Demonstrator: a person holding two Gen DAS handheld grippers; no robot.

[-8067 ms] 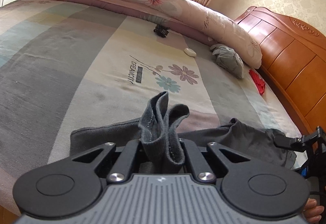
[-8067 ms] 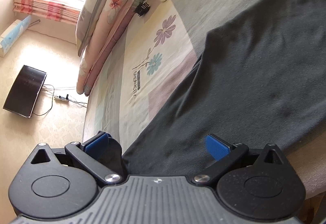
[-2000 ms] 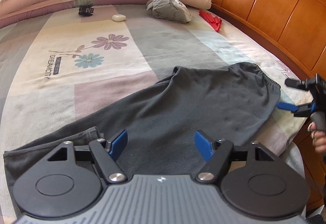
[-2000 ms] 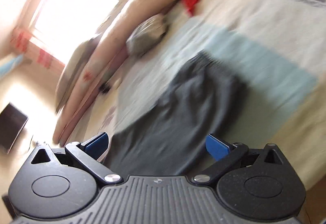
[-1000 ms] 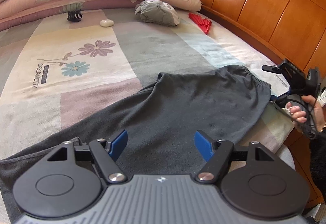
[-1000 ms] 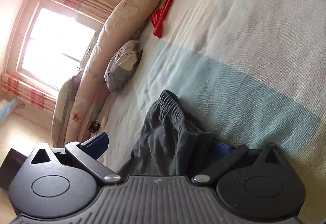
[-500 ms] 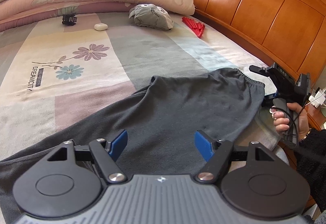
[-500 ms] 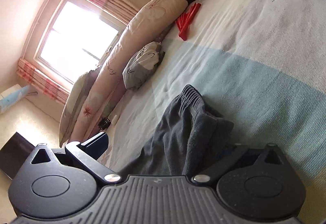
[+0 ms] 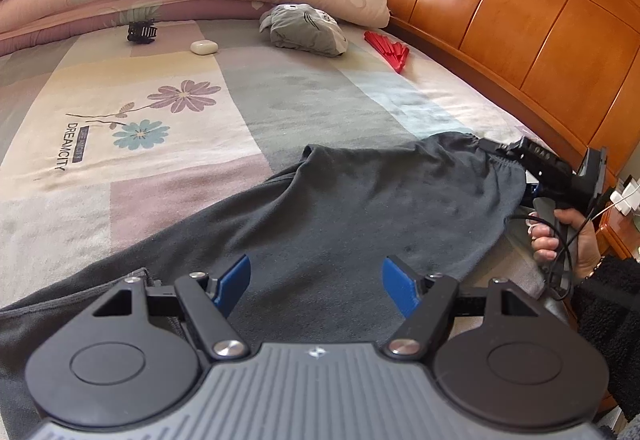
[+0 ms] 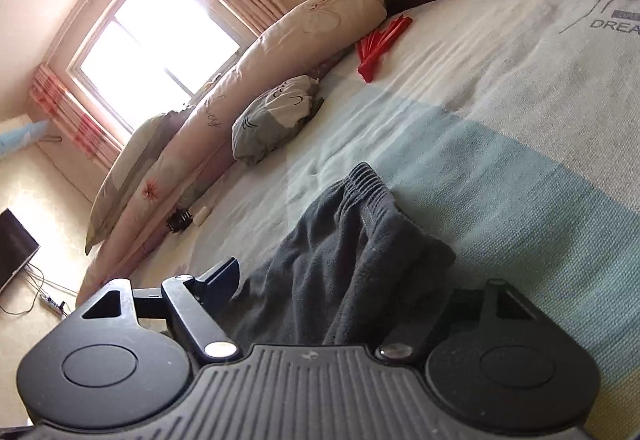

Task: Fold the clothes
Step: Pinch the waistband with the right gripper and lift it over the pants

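Barely begun: grey trousers [image 9: 360, 216] are lying unfolded along the bed's [image 9: 300, 104] near edge; the right claw [image 10: 344, 304] is closing around their waistband, while the left claw [image 9: 316, 280] is hovering wide, empty.

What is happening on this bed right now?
A person is folding dark grey trousers that lie spread on the bed, with a handheld gripper in each hand. The right gripper is at the waistband end, its jaws closing with the bunched fabric between them. The left gripper hovers open above the leg part and holds nothing. A grey cushion and a red fan lie farther off, near the headboard.
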